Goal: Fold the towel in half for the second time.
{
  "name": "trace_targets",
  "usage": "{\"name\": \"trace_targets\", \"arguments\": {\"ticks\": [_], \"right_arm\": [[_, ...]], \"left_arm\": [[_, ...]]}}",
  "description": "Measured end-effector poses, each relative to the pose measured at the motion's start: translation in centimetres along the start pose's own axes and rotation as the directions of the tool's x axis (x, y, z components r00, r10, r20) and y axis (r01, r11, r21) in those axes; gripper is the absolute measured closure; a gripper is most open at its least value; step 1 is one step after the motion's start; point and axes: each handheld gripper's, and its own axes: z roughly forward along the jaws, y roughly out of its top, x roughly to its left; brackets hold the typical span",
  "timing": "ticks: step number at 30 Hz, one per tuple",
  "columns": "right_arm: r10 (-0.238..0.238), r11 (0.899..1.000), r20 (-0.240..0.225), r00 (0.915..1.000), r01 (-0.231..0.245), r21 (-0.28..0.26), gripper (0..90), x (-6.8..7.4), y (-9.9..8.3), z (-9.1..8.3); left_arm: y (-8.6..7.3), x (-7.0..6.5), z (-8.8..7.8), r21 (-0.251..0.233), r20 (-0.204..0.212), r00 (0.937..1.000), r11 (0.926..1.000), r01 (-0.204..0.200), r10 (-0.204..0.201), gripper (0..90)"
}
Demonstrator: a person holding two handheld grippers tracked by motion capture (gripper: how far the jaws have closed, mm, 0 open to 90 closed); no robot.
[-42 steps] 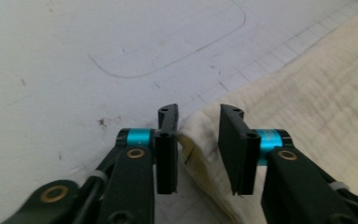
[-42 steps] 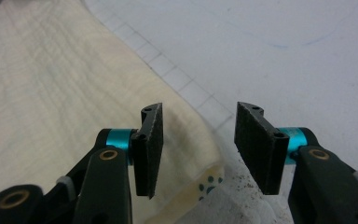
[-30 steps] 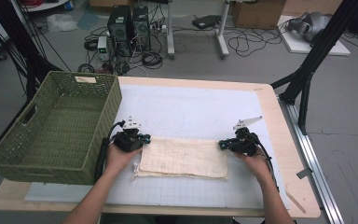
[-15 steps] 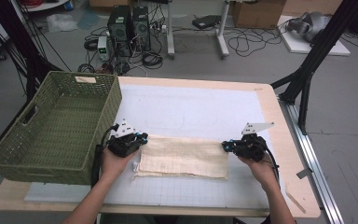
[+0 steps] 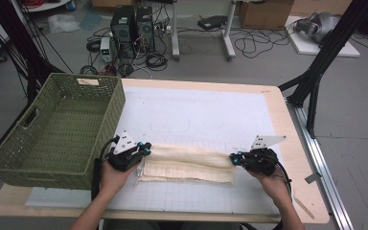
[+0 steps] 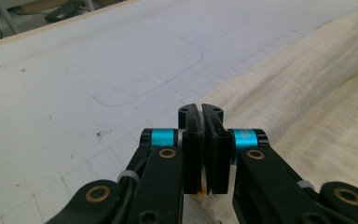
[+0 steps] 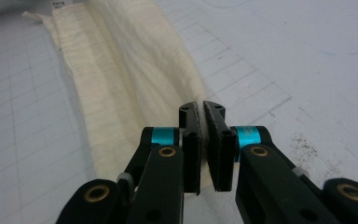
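Fold is about half done, I judge: I am pinching each end of the cloth (image 5: 187, 164) with my left claw (image 5: 146, 148) and right claw (image 5: 233, 159), both clamped tight on fabric. The cream cloth is lying doubled across the desk (image 5: 201, 115) near its front edge (basket (image 5: 52, 129) sitting empty beside). Flattening and stowing are remaining.

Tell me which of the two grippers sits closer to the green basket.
The left gripper, clamped on the cream cloth end beside the green basket; the right gripper holds the far end.
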Motion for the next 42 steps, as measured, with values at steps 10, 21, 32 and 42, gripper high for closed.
{"name": "trace_targets", "arguments": {"ticks": [10,21,32,42], "right_arm": [[-0.037,0.999,-0.017,0.9992,0.037,-0.001,85.3,1.1,-0.3,-0.5],[-0.032,0.998,-0.064,0.9974,0.035,0.054,84.7,2.2,-1.9,-0.1],[-0.019,1.0,-0.103,0.9945,0.019,-0.001,64.6,2.7,-1.3,-0.8],[-0.039,0.999,-0.133,0.9904,0.043,0.026,79.1,3.5,0.5,2.0]], "left_arm": [[-1.1,-0.8,-1.4,0.006,0.038,0.9993,1.0,-0.001,0.001,86.1],[-2.9,-1.9,-2.6,0.043,0.095,0.9954,0.999,0.007,-0.011,85.8],[-3.5,-2.3,-2.6,0.094,0.143,0.9896,0.9955,-0.007,-0.007,81.1],[-3.5,-2.2,-2.7,0.102,0.181,0.9832,0.9948,0.002,-0.02,71.7]]}}
